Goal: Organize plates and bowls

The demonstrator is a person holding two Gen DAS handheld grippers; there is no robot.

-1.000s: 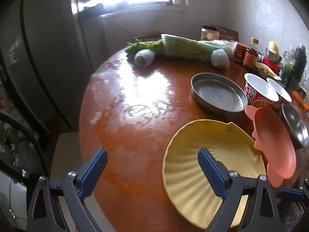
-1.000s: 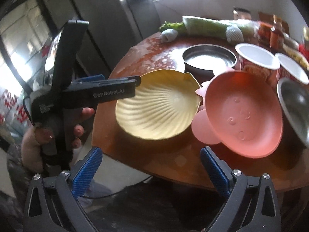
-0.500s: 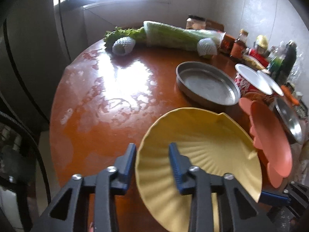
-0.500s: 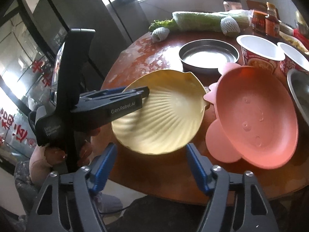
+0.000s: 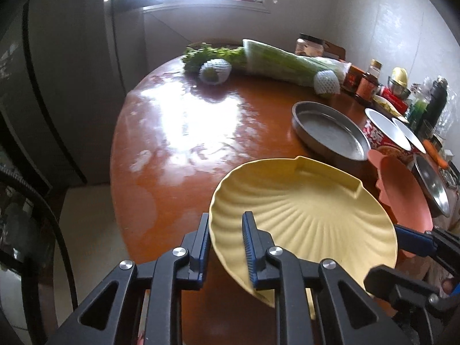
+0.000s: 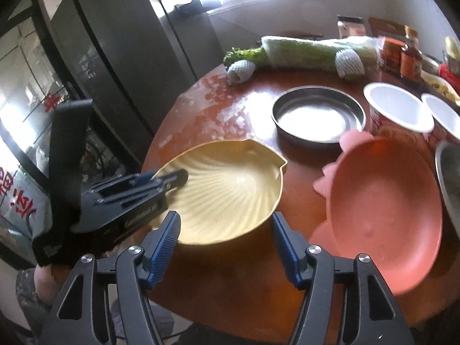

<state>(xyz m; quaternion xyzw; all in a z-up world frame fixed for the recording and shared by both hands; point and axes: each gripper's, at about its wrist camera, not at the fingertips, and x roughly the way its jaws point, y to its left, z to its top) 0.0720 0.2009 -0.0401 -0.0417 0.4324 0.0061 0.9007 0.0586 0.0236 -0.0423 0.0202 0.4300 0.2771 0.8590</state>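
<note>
The task looks barely begun: nothing is stacked, and every dish sits or hangs on its own.

The left tongs (image 5: pixel 225 231) are clenched on the near rim of the yellow plate (image 5: pixel 304 212), 1 pad under the rim and 1 inside it. The plate seems lifted and tilted, its far edge toward the table (image 5: pixel 178 132); whether that edge touches the wood I cannot tell. The right tongs (image 6: pixel 225 245) are released, jaws wide, just below the plate's near edge and gripping nothing.

Left to do, I judge: set the yellow plate with the other flat dishes, then gather the bowls.

- Yellow plate: scallop shaped, ribbed in a fan, matte like plastic, with 2 small notches at its far rim.
- Pink plate (image 6: pixel 382 210): just right of the right tongs, round, smooth, matte, with small lobes on its left edge; it overhangs the table's near edge.
- Steel pan (image 6: pixel 317 118): ahead of both tongs, round, shallow, straight walled, dull shine.
- 2 paper bowls (image 6: pixel 398 109): right of the pan, white inside, red print outside, side by side.
- Steel bowl (image 5: pixel 432 185): far right, only partly in view, polished.

The table is round, glossy red-brown wood, glaring under the window. At its far side lie a long cabbage (image 5: pixel 287 63) and 2 fruits in white foam net (image 5: pixel 214 72).
</note>
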